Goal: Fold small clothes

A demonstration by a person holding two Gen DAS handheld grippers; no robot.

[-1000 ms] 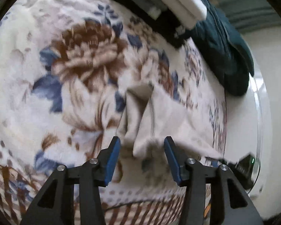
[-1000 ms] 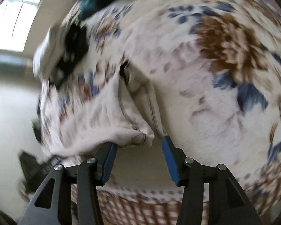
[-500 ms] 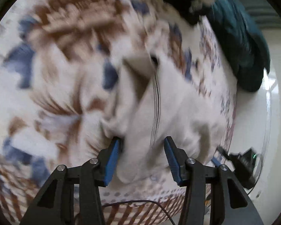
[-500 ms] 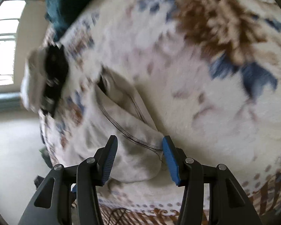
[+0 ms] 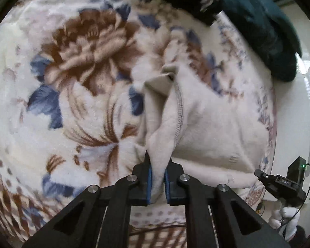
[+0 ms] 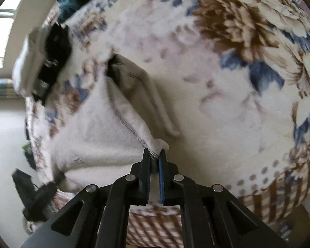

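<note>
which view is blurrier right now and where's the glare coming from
Right wrist view: blurrier, with the folded clothes pile at upper left smeared and a blown-out window behind it. Left wrist view: mostly sharp on the cream garment and floral blanket, overexposed along the right edge; both bend straight lines toward the rim.

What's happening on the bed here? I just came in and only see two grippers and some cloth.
A person is folding a small cream fleece garment on a floral blanket. The left gripper is shut on a bunched fold at the garment's near edge, and the right gripper is shut on a stitched corner of it. The garment lies partly folded. A dark teal garment lies at the far side.
</note>
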